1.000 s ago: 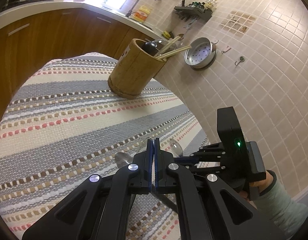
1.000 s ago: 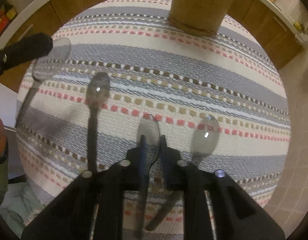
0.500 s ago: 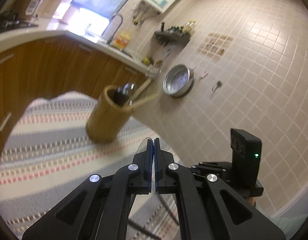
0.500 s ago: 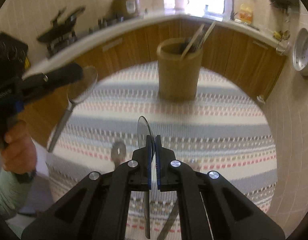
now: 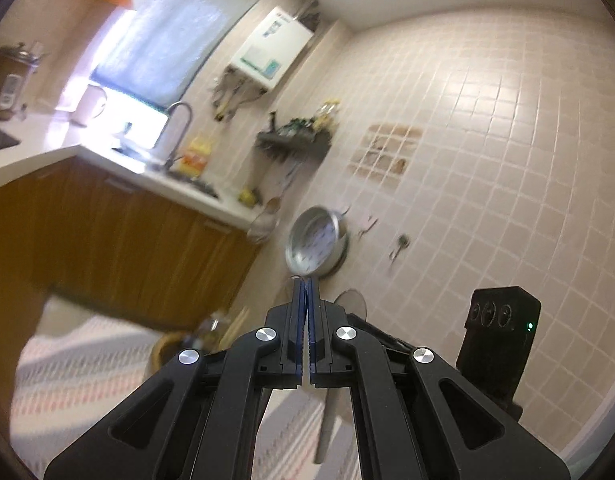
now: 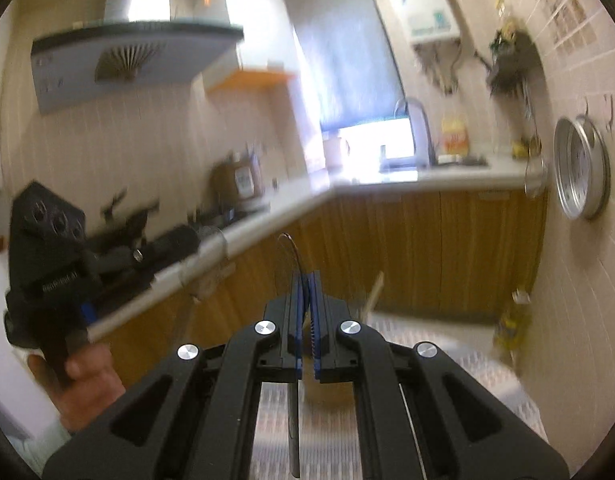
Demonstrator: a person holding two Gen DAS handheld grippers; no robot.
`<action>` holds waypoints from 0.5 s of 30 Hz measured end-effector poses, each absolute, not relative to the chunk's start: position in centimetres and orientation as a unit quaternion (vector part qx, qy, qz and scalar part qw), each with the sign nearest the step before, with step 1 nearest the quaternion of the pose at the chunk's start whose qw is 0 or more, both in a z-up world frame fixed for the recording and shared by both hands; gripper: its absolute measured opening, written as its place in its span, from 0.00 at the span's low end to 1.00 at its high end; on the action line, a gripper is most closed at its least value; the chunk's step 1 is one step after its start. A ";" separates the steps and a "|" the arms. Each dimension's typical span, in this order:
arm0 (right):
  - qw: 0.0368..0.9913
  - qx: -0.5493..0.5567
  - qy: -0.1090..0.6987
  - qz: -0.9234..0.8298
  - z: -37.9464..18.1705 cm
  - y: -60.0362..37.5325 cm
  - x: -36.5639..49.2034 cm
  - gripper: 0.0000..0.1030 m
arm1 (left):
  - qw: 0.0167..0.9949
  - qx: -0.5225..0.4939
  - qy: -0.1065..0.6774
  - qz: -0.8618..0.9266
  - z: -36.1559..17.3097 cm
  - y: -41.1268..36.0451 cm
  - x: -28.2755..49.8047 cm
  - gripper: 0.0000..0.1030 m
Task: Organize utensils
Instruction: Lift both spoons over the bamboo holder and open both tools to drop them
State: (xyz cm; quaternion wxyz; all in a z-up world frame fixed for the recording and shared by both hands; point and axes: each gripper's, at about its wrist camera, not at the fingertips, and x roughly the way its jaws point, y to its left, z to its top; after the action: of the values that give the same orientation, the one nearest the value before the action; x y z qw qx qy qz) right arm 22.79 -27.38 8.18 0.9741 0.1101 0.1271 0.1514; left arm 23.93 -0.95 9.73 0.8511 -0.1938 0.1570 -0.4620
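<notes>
Both tongs raised above the striped tabletop (image 5: 87,364), each carrying a spoon. Views blurred.

Left tongs (image 5: 305,284): pads pressed together. In its own view only a sliver of metal shows at the tips; the right wrist view shows the left tongs (image 6: 187,240) pinching a spoon (image 6: 205,264), bowl blurred, handle hanging down.

Right tongs (image 6: 305,280): closed on a spoon (image 6: 291,256), bowl edge-on above the tips, handle hanging below between the arms. The left wrist view shows that right-hand spoon (image 5: 349,304) too, bowl up, handle down.

Landmark: bamboo utensil holder (image 5: 175,350), standing on the tabletop, partly hidden behind the left tongs' arm. Chopsticks (image 5: 235,326) and something metallic already stand in it. In the right wrist view the holder (image 6: 327,384) sits directly below and ahead of the tips, mostly hidden.

Progress, my judgement: midway. Some utensils are in the holder; two spoons are lifted but not yet dropped in. Whether others remain on the cloth cannot be told.

Writing: white lettering on the left tongs' housing, too blurred to read. Wall heater (image 5: 271,52) has a teal panel, no legible text.
</notes>
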 end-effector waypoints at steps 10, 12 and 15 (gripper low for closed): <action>0.973 0.176 0.064 0.136 9.0 -30.5 29.9 0.02 | 0.772 -0.260 0.149 -0.561 7.8 -4.1 34.6 0.00; 0.970 0.185 0.069 0.139 8.0 -30.8 31.2 0.02 | 0.752 -0.276 0.152 -0.579 6.6 -4.4 36.3 0.00; 0.968 0.194 0.076 0.138 6.4 -31.0 32.5 0.02 | 0.734 -0.290 0.161 -0.593 4.8 -4.8 38.1 0.00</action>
State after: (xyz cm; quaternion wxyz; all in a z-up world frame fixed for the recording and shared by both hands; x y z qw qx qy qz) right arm 32.50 -31.04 6.38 0.9682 0.1945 0.0759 0.1380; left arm 38.06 -4.77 4.79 0.7337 -0.2900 0.1611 -0.5929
